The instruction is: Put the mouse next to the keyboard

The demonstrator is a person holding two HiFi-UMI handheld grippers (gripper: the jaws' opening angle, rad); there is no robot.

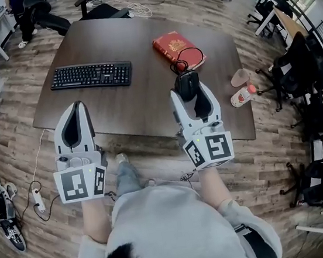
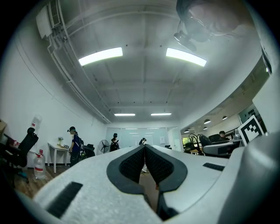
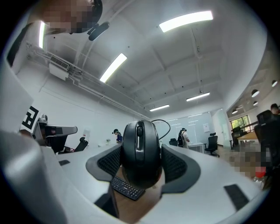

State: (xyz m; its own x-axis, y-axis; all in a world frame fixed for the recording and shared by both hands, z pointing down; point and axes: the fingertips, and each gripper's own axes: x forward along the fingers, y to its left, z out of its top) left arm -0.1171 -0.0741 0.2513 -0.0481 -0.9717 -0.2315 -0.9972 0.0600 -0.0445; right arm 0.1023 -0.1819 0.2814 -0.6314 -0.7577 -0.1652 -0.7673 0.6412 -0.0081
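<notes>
A black wired mouse [image 1: 187, 84] is clamped between the jaws of my right gripper [image 1: 188, 87], lifted over the right half of the brown table [image 1: 139, 51]. The right gripper view shows the mouse [image 3: 141, 153] filling the gap between the pads, its cable curling away behind it. The black keyboard [image 1: 91, 75] lies flat at the table's left, and part of the keyboard [image 3: 127, 188] shows below the mouse. My left gripper [image 1: 77, 105] hovers over the near left edge, shut with nothing in it; its pads [image 2: 132, 163] meet at the tips.
A red book [image 1: 178, 48] lies at the table's far right, with the mouse cable looped over it. Office chairs [image 1: 295, 66] crowd the right side, a bottle [image 1: 243, 96] stands on the floor there, and a power strip [image 1: 38, 200] with cables lies at the left.
</notes>
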